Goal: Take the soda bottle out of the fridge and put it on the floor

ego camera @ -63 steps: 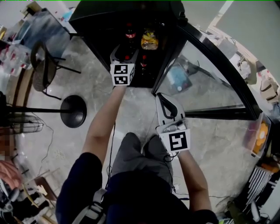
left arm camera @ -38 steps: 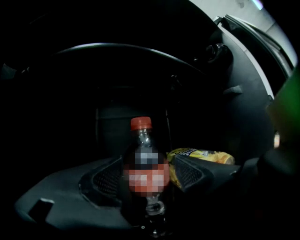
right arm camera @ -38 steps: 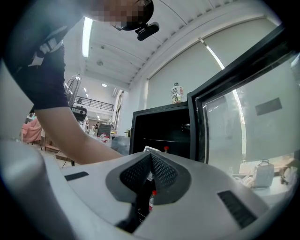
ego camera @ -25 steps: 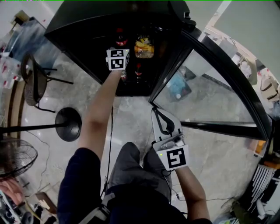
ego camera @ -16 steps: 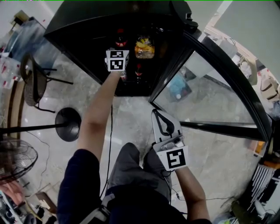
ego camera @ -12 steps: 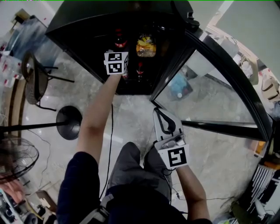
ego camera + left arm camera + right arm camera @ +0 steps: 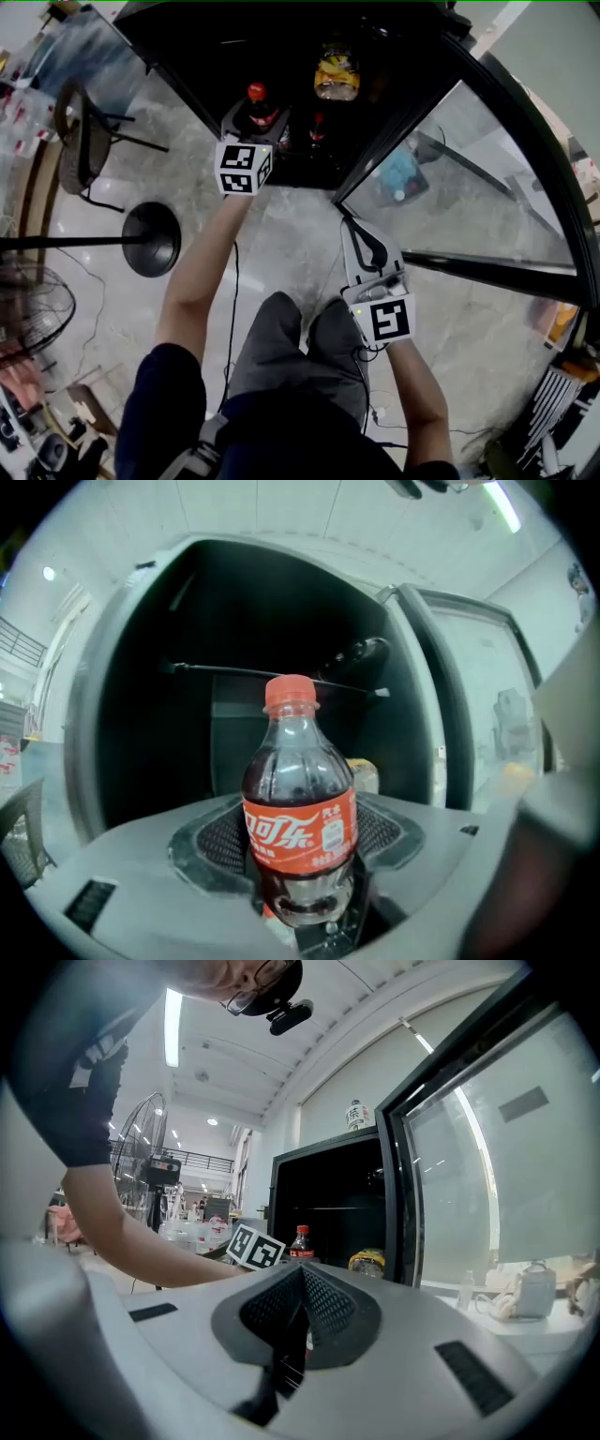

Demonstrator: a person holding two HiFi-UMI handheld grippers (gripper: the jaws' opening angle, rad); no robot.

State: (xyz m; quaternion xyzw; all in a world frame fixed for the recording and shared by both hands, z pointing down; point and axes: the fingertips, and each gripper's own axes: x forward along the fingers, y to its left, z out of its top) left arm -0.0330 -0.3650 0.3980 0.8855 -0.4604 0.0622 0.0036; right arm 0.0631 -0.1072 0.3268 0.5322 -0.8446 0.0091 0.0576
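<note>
**Grey marbled floor (image 7: 281, 244) before an open black fridge (image 7: 187, 37), with a soda bottle (image 7: 300, 799) held in the left tongs**

The soda bottle has a red cap, a red label and dark drink inside. It stands upright between the jaws of the left gripper (image 7: 300, 860), which press against its lower body from both sides. In the head view the bottle is at the open front of the fridge, near the bottom edge of the opening, with the dark interior behind it. I cannot tell whether it is fully clear of the shelf.

Deeper in the fridge there is a bottle with a yellow label (image 7: 336, 80). Beside it and nearer the front is a second red-capped bottle (image 7: 317, 127).

The fridge's glass door (image 7: 487, 178) is swung wide open to the person's right. The right gripper (image 7: 361, 236) is held low over the floor, between the person's knees and the door. Its jaws are closed together with nothing in them.

To the left of the fridge, a round black stand base (image 7: 153, 239) rests on the floor. A dark chair (image 7: 80, 141) is just beyond it.
</note>
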